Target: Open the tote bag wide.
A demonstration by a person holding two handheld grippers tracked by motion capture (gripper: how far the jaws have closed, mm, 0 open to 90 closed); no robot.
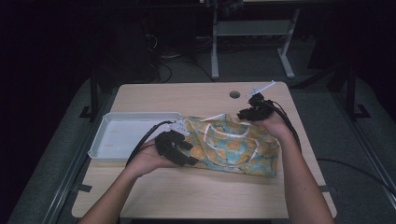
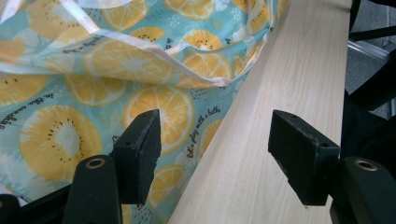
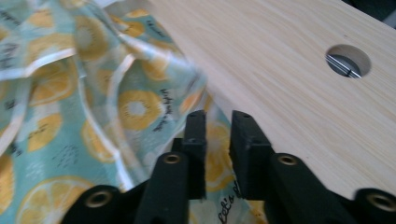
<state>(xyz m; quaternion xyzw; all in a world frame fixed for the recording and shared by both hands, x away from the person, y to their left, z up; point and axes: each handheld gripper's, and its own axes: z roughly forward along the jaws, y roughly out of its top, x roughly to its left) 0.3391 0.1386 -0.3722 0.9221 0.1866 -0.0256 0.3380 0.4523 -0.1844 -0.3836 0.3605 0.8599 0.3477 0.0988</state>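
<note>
Fabric bag (image 1: 233,144) with an orange-slice print lies slack on the tabletop (image 1: 196,191) just right of the white tray (image 1: 100,140); it looks light, limp and prone to bunching, so its stitched hem or white handles should grip best. Left gripper (image 2: 215,154) fingers stand wide and empty at the bag's near-left edge, while right gripper (image 3: 218,140) fingers are narrowly parted over its far-right corner, pinching nothing.

A: The high view is dim; the room beyond the pale wooden table (image 1: 201,191) sinks into near black, and the picture is soft and grainy.

B: Both gripper views are far brighter, evenly lit, without glare. The right gripper view is blurred across the teal, orange-slice-printed cloth bag (image 3: 70,116); the left gripper view stays sharp.
</note>
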